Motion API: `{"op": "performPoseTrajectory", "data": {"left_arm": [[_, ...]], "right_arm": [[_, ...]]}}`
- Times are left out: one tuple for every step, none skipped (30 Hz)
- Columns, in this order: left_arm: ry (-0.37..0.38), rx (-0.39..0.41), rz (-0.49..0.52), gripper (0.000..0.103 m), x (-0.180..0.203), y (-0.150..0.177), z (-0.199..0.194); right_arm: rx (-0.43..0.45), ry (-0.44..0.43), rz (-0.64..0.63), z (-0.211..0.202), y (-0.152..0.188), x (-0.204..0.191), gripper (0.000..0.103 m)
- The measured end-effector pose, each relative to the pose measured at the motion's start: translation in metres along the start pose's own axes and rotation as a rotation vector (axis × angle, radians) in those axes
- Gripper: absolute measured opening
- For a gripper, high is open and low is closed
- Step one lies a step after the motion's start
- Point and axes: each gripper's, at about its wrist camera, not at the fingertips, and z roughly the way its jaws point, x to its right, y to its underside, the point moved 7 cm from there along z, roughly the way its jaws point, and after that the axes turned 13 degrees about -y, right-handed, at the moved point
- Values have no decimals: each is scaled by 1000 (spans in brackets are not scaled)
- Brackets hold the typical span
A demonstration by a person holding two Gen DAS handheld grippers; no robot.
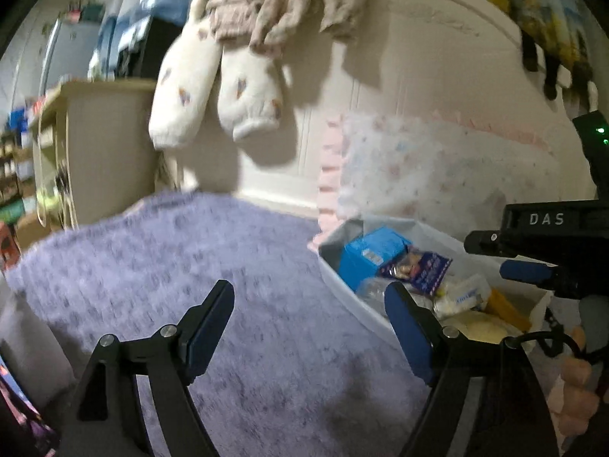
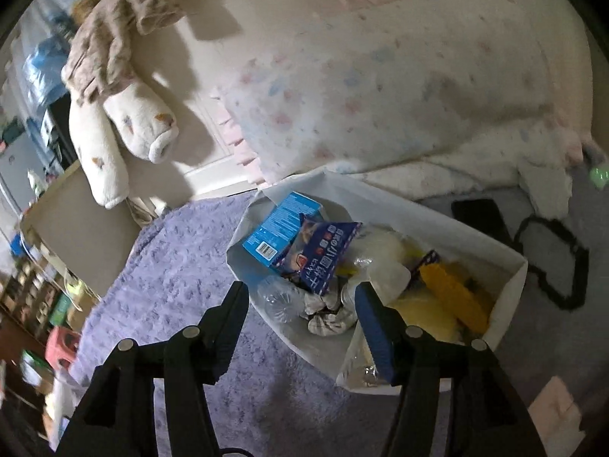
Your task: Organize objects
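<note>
Both of our grippers hang spread and empty over the purple blanket (image 1: pixel 213 266): the left gripper (image 1: pixel 309 304) has its jaws wide apart with only blanket between them, and the right gripper (image 2: pixel 300 304) stands about half spread. Just ahead of the right gripper, and ahead to the right of the left one, we see the white bin (image 2: pixel 437 205) holding a blue box (image 2: pixel 279 224), a dark snack packet (image 2: pixel 327 255), a clear bottle (image 2: pixel 278 297), a crumpled cloth (image 2: pixel 331 318) and what may be yellow corn (image 2: pixel 453 295), blurred. Beyond the bin leans a pillow (image 2: pixel 399 87).
</note>
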Motion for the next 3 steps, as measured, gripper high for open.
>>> {"op": "performPoseTrajectory", "data": {"left_arm": [[7, -18, 4, 81, 1, 3, 3], [4, -25, 10, 81, 1, 5, 5], [-9, -27, 22, 81, 3, 6, 4]], "right_arm": [[-8, -2, -2, 2, 1, -1, 58], [-21, -13, 0, 6, 3, -1, 58], [-41, -21, 2, 8, 7, -3, 57]]}}
